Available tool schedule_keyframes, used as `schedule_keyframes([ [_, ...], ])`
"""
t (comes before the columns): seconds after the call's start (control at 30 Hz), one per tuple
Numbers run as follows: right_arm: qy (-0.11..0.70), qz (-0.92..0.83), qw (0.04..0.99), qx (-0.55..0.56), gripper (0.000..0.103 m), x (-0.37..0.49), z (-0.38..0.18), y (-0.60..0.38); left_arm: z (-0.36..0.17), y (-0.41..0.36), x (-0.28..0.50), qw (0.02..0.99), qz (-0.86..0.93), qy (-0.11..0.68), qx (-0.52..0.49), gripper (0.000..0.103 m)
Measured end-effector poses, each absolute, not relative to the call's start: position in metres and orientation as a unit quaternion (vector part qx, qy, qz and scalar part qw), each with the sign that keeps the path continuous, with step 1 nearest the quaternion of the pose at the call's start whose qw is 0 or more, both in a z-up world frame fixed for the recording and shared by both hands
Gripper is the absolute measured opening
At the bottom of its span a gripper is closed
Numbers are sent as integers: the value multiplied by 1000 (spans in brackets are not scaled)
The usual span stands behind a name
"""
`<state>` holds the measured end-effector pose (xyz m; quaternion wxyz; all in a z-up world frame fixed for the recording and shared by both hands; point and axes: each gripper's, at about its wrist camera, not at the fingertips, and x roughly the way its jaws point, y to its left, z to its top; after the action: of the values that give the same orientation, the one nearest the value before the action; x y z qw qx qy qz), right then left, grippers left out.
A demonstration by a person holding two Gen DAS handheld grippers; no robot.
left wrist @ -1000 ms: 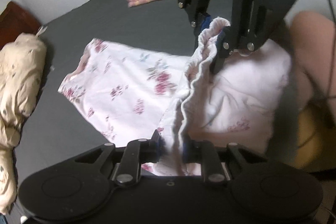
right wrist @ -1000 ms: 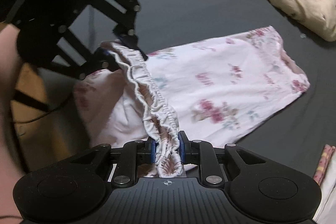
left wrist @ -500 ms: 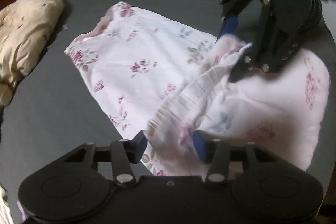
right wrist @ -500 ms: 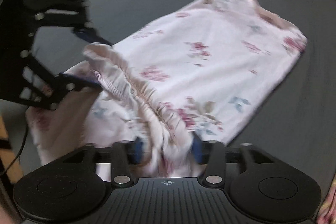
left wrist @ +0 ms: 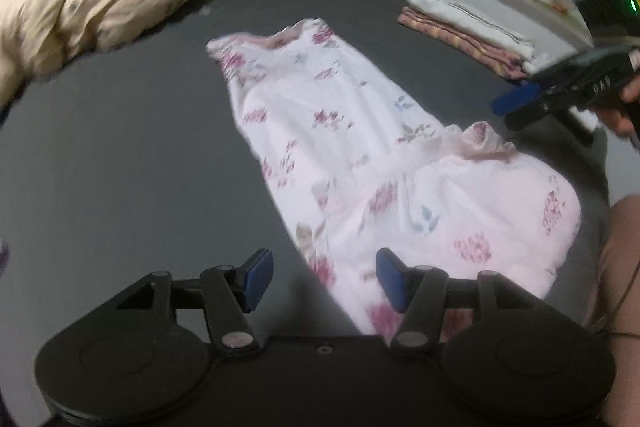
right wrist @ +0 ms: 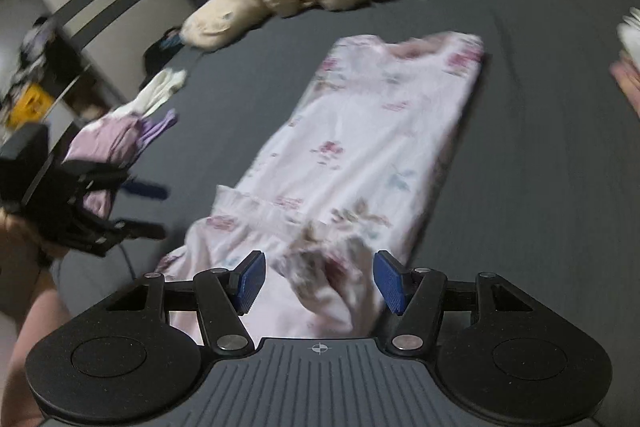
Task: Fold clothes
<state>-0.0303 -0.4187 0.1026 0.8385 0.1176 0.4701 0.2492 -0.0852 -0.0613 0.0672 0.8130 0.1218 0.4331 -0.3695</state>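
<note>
On the dark bedsheet [left wrist: 120, 167] in front of me lies the pink floral garment [left wrist: 340, 131], stretched from near to far with its gathered waistband [left wrist: 480, 143] flopped over in a loose hump at the near end. My left gripper [left wrist: 318, 277] hangs over the near edge with its blue pads spread and nothing between them; my right gripper [right wrist: 318, 279] is likewise spread wide and empty above the bunched near cloth. I worry that the hump will be trapped as a crease if I fold over it unsmoothed. Grabbing only one layer at the rumpled edge would drag the garment askew. To the left, the loose lilac clothes [right wrist: 116, 135] lie near enough that a careless sweep could snag them. Motion blur makes fine edges hard to judge.
</note>
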Motion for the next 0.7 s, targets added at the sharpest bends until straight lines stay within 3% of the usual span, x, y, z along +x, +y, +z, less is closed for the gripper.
schedule_keyframes([
  [0.2,454,232,857,67,60,-48,93,-404,56,-51,-112,790,-397,459,85,56],
  [0.33,462,229,852,86,59,-42,81,-397,42,-58,-131,773,-409,472,111,35],
  [0.37,463,229,852,81,55,-41,78,-397,40,-59,-134,770,-410,475,113,34],
  [0.4,463,230,852,77,41,-39,75,-395,38,-60,-137,769,-411,476,114,33],
  [0.47,466,219,853,82,25,-33,70,-393,34,-62,-141,766,-414,477,121,21],
  [0.5,469,209,854,91,10,-30,67,-394,32,-63,-143,765,-414,477,127,16],
  [0.57,473,186,854,116,8,-24,62,-401,30,-65,-146,767,-405,476,143,4],
  [0.7,490,142,838,192,9,-14,46,-423,30,-65,-148,775,-387,472,162,3],
])
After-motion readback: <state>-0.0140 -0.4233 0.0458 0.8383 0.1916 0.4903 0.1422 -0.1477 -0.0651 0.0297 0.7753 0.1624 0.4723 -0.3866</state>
